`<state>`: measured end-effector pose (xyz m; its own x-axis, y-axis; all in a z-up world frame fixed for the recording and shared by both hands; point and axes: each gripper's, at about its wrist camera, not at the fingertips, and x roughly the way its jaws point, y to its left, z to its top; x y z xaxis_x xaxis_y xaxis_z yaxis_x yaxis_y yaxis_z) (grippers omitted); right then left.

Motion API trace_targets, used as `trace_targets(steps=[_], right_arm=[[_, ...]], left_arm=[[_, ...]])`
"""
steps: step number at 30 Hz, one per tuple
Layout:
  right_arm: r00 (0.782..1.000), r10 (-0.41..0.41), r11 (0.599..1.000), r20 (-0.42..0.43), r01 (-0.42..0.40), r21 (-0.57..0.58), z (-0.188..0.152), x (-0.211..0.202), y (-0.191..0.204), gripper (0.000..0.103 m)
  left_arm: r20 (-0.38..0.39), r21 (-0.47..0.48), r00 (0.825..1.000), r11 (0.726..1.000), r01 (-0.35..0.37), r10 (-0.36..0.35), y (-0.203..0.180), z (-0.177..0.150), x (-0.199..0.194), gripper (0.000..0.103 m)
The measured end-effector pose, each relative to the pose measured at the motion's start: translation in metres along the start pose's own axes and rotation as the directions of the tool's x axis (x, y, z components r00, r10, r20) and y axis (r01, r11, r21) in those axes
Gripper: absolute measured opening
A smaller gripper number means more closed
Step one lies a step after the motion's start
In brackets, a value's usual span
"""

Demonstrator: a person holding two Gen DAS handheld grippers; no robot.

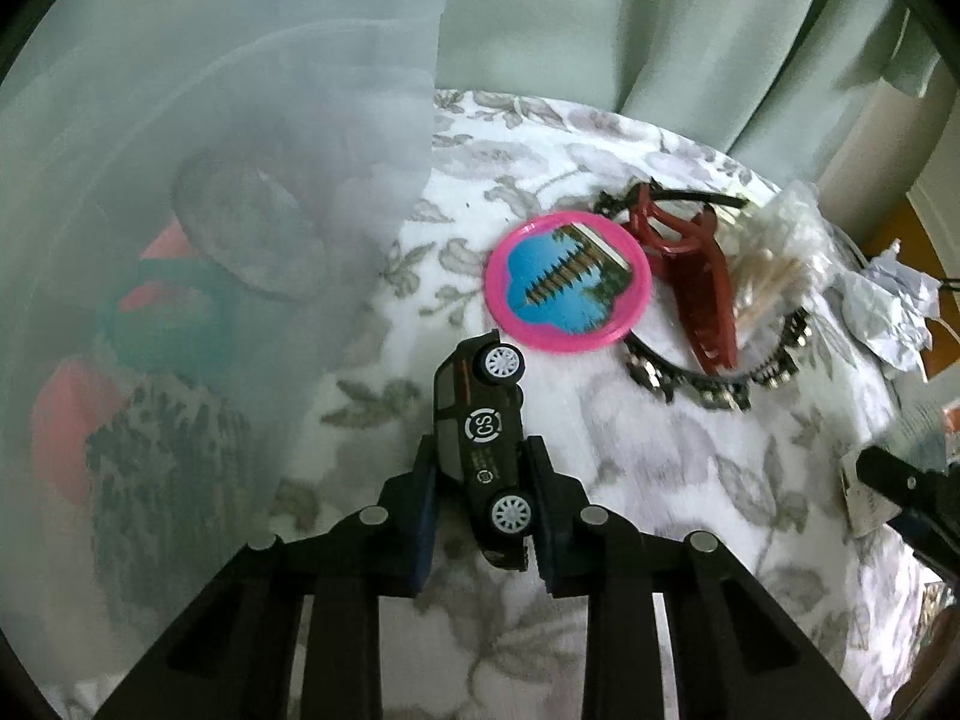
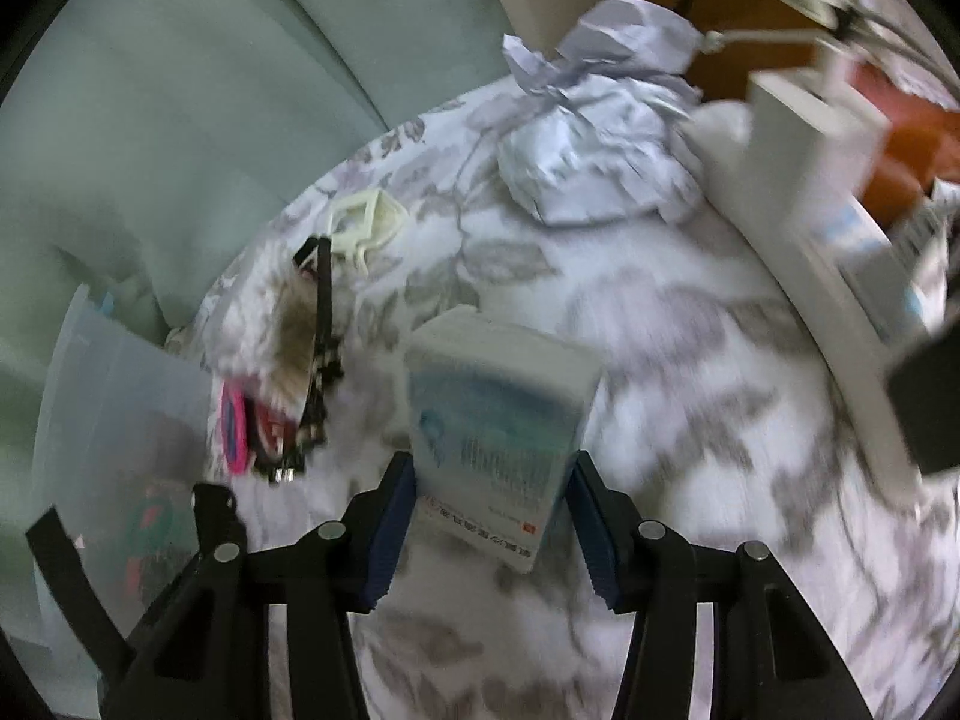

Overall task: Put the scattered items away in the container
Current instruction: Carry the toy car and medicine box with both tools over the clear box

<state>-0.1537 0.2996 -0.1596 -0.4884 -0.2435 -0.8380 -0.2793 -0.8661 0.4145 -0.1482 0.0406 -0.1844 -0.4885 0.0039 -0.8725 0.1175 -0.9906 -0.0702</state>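
Two grippers, both loaded. Left gripper (image 1: 480,480) jaws clamp the black toy car (image 1: 483,438), its long axis running forward along the fingers, nose out. Translucent container (image 1: 180,276) sits just left of it, nearer this hand. Right gripper (image 2: 489,516) pinches the white box (image 2: 498,414) by its sides; view is blurred, probably medicine packaging, container far left.

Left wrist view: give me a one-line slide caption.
Left gripper clamps a black toy car over the floral tablecloth, beside a translucent plastic container; pink round mirror and red hair claw remain.
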Motion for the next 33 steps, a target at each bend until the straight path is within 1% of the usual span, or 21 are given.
trace_targets(steps=[3,6,11,16,22,27,33], right_arm=[[1.0,0.013,1.0,-0.008,-0.013,0.004,-0.013,-0.011,-0.003,0.053],[1.0,0.023,1.0,-0.017,-0.023,0.006,-0.026,-0.02,-0.007,0.049],[1.0,0.021,1.0,-0.022,-0.021,0.015,-0.046,-0.026,-0.015,0.049],[1.0,0.029,0.999,-0.003,-0.029,0.033,-0.058,-0.041,-0.023,0.049],[0.998,0.049,0.999,0.038,-0.049,0.012,-0.065,-0.065,-0.019,0.049],[0.994,0.066,0.998,0.081,-0.065,-0.009,-0.066,-0.087,-0.008,0.049],[0.986,0.085,0.996,0.14,-0.079,-0.048,-0.067,-0.113,0.012,0.049]], left_arm=[[-0.008,0.006,1.0,1.0,0.02,-0.02,-0.002,-0.007,-0.007,0.027],[-0.011,0.023,0.999,0.999,0.038,-0.038,-0.006,-0.013,-0.017,0.027],[0.01,0.065,0.998,0.996,0.056,-0.056,-0.012,-0.021,-0.039,0.027],[0.023,0.076,0.997,0.995,0.069,-0.071,-0.013,-0.026,-0.056,0.027],[0.054,0.078,0.994,0.992,0.095,-0.1,-0.015,-0.025,-0.076,0.027],[0.094,0.101,0.985,0.986,0.132,-0.141,-0.021,-0.025,-0.103,0.027],[0.153,0.112,0.967,0.976,0.186,-0.202,-0.018,-0.016,-0.137,0.027]])
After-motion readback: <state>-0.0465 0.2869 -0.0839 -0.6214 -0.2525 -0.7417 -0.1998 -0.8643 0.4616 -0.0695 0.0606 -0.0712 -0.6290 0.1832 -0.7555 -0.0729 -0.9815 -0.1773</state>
